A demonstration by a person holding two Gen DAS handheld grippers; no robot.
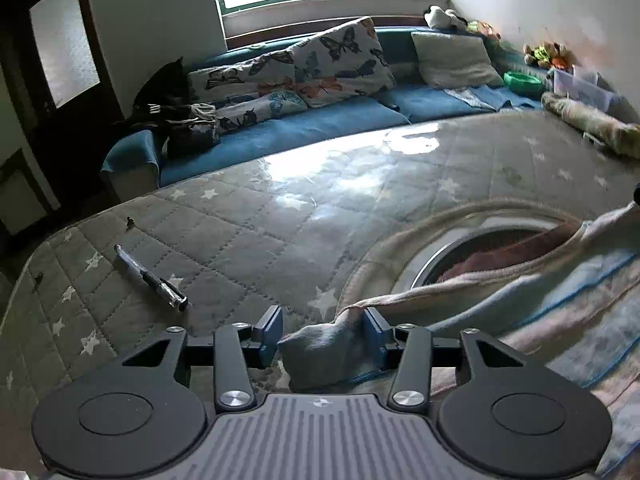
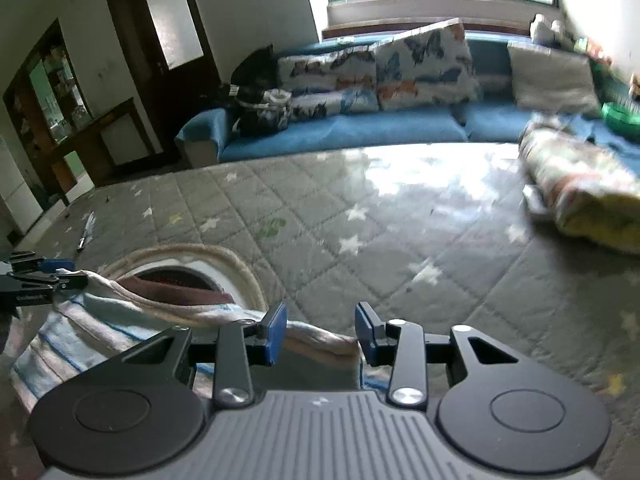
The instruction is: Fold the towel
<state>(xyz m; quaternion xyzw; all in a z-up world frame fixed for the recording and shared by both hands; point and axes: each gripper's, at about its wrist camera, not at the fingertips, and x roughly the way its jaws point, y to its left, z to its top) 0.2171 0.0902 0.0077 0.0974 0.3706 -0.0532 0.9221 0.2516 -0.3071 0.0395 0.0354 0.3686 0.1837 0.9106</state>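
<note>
A pale striped towel (image 1: 560, 312) lies folded over on the grey star-quilted surface (image 1: 240, 220), partly covering a round beige-rimmed basin (image 1: 420, 232) with a dark red cloth inside. My left gripper (image 1: 323, 334) stands open at the towel's left corner; the corner bunches loosely between the blue pads. In the right wrist view the towel (image 2: 100, 320) stretches left, and its right edge lies between the parted pads of my right gripper (image 2: 321, 334), not pinched. The left gripper (image 2: 68, 272) shows at the far left edge there.
A black pen (image 1: 150, 278) lies on the quilt to the left. A rolled colourful blanket (image 2: 580, 184) sits at the right. Behind runs a blue sofa (image 1: 320, 128) with butterfly cushions under a window. A dark door (image 2: 172, 40) stands at the back left.
</note>
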